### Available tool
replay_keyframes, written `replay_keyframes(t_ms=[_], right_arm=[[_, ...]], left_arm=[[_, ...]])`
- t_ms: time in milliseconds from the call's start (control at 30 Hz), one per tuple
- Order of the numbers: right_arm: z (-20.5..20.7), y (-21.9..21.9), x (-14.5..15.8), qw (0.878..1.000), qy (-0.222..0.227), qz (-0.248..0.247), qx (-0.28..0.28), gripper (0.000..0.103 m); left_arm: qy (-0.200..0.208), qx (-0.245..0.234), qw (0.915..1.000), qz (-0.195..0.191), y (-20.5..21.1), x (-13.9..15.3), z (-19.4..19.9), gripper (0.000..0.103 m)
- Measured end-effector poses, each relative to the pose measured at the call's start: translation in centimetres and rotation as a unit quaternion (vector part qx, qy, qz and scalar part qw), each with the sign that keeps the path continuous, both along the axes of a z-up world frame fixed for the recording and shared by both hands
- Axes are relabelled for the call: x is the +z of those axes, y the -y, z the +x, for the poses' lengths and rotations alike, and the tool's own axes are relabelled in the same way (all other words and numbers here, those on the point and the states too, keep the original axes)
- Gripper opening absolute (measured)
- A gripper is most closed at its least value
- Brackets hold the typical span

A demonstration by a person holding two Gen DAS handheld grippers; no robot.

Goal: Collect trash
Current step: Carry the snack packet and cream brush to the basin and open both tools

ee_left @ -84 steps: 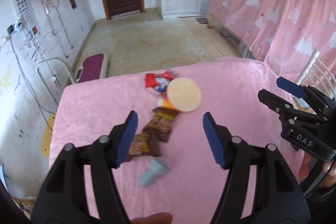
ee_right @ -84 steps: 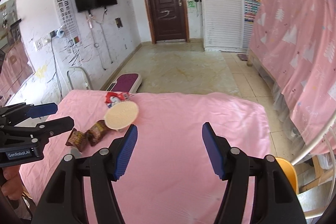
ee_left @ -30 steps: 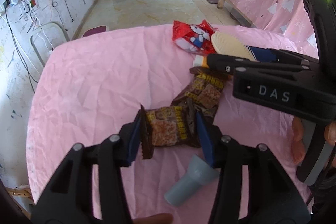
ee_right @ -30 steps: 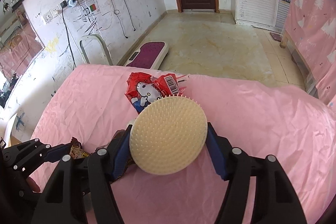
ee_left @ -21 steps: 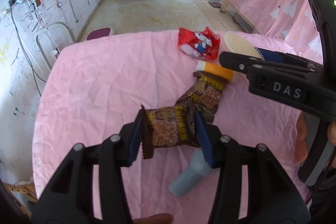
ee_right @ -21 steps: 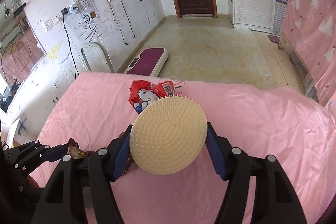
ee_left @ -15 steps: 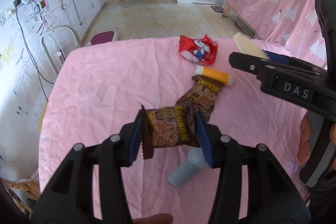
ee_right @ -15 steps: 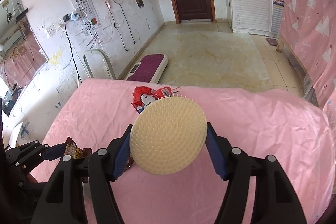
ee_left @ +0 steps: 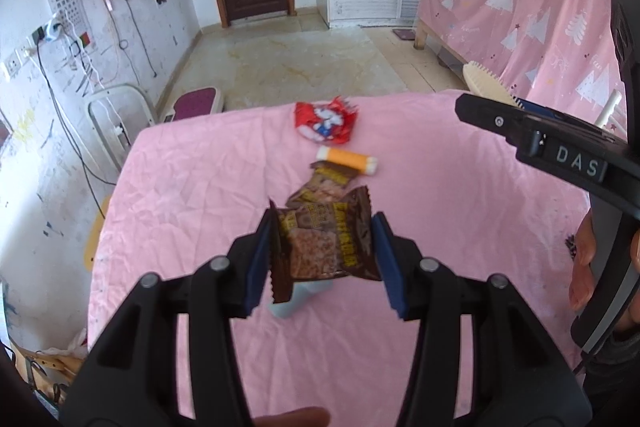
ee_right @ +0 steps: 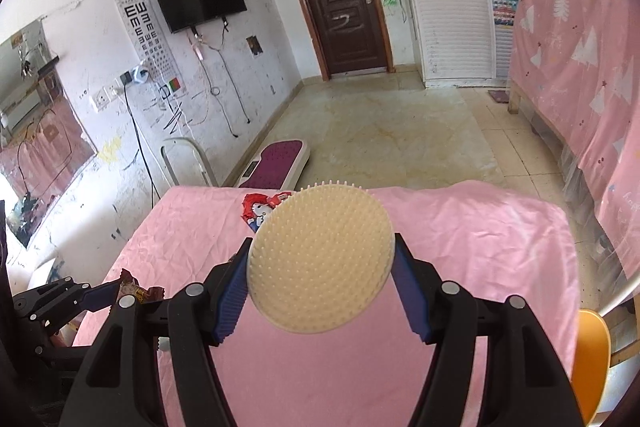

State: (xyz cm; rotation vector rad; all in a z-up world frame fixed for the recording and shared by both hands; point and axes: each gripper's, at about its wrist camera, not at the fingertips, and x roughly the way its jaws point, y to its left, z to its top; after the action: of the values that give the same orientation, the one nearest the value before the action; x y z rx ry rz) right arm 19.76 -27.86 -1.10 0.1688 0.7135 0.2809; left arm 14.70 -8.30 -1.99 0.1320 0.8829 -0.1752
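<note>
A: L gripper (ee_left: 322,259) pinches brown wrapper (ee_left: 326,245), lifted off the pink counter (ee_left: 192,187). Crinkly foil, held by its edges; could slip or tear.
B: R gripper (ee_right: 320,289) clamps round nubby brush (ee_right: 320,259). Rubbery disc may pop out. Red packet (ee_left: 325,118), orange tube (ee_left: 347,160) lie far.

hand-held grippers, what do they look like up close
Both the left hand-held gripper and the right hand-held gripper have black angular plastic arms with silver pivot screws and blue ribbed pads. The right one's side reads "DAS" in white.

Pink-clothed table (ee_left: 208,187) (wrappers (ee_left: 325,121), tube (ee_left: 347,159))
</note>
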Motion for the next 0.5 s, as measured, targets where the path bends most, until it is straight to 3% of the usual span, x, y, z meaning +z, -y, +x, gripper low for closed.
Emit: replay_keyframes(t_ms=[500], right_arm=[[-6.8,9.8,1.4,0.996,0.042,0.033,-0.075,0.056]], left_arm=[[0.034,-0.055,0.9977,0.019,7.7,2.4,-3.5,0.047]])
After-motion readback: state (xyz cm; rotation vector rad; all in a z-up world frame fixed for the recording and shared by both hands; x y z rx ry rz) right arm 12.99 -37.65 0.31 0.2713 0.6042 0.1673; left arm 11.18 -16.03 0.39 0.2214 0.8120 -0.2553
